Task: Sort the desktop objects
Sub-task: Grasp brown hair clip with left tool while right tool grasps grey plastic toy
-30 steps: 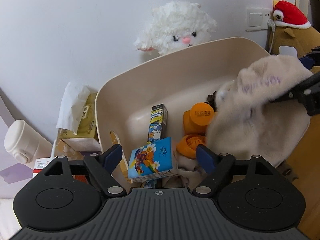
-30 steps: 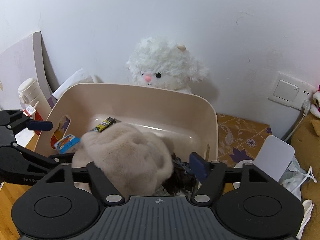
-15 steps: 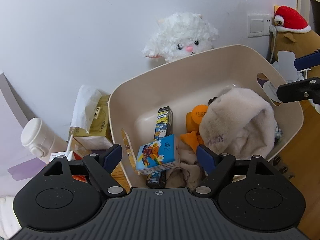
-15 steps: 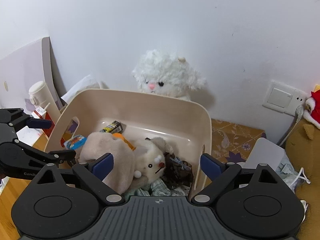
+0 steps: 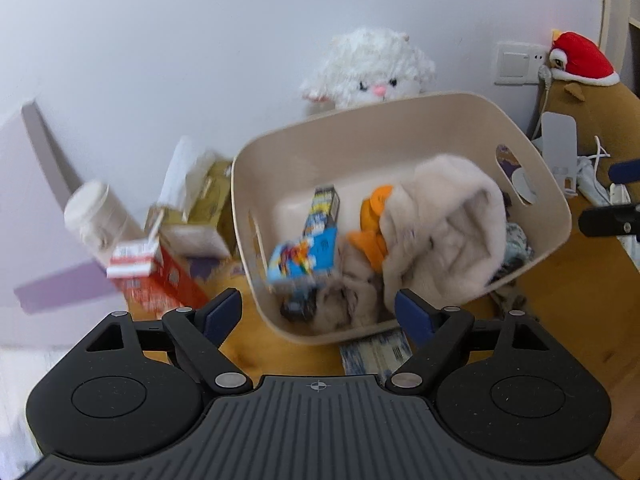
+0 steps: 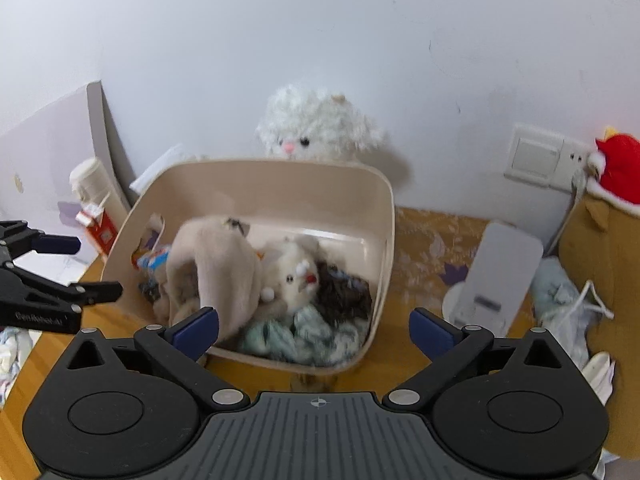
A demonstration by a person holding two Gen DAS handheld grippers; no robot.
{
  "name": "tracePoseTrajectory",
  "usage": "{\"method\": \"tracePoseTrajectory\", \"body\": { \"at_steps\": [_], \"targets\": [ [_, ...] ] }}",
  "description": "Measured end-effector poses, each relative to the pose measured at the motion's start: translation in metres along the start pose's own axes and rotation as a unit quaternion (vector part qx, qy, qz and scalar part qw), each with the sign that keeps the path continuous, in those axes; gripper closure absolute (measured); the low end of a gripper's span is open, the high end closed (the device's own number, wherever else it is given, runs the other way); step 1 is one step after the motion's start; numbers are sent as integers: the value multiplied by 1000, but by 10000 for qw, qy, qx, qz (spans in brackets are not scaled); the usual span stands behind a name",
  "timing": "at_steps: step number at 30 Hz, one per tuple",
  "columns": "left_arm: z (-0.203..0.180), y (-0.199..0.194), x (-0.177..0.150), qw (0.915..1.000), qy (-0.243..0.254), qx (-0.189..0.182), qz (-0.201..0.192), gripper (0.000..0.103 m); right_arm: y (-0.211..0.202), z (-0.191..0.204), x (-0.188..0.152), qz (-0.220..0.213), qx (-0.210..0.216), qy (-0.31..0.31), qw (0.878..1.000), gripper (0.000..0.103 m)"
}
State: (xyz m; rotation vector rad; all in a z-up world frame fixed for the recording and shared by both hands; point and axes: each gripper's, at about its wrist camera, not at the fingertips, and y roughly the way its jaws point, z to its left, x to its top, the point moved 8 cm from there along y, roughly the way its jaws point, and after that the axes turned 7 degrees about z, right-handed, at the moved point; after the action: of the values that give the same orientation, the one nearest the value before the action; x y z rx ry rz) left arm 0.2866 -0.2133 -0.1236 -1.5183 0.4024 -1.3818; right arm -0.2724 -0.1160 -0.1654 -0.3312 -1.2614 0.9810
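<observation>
Both tongs spread, empty; beige plush blanket (image 6: 218, 264) in cream plastic bin (image 6: 280, 176) lies ahead, nearer right gripper (image 6: 314, 330) than left gripper (image 5: 318, 312).

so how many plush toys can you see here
3: a beige plush in the bin, a white lamb behind the bin, a red-capped brown plush far right. Others may be buried.

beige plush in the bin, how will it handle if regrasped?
The beige plush is draped in folds over the bin's contents, so probably floppy and sagging from any pinch. It looks fluffy, likely light. The pile may compress, so the tongs should close deep.
</observation>
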Motion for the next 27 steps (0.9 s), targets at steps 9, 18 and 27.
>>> {"method": "tracePoseTrajectory", "body": {
  "at_steps": [9, 18, 27],
  "targets": [
    [-13, 6, -47, 9986, -207, -39, 476, 18, 13, -4, -40, 511, 40, -139, 9986, 0],
    [-14, 30, -81, 9967, 189, -64, 784, 18, 30, 3, -64, 777, -109, -330, 9964, 0],
    [6, 58, -101, 9937, 252, -29, 1095, 18, 60, 10, -80, 1142, -135, -247, 9931, 0]
  ]
}}
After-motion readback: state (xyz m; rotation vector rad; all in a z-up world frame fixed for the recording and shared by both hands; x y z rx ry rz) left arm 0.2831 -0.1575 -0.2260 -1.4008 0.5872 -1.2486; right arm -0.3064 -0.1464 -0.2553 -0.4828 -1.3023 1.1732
